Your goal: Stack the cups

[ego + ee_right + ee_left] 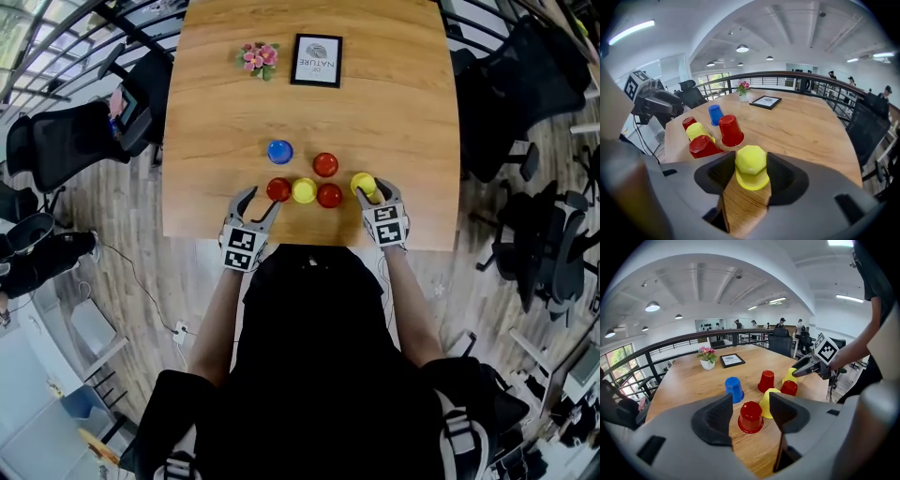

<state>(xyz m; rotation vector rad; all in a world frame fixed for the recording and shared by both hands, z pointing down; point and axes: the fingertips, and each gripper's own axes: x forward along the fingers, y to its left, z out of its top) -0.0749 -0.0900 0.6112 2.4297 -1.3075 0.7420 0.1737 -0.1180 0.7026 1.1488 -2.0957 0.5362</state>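
My right gripper [374, 188] has its pads pressed against the sides of the yellow cup [751, 165], which sits upside down near the table [394, 112] edge, likely for lifting onto another. My left gripper [751, 402] gapes empty, aimed at the nearest red cup [750, 419], probably next.

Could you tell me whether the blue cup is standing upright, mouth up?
No, the blue cup stands mouth-down on the table.
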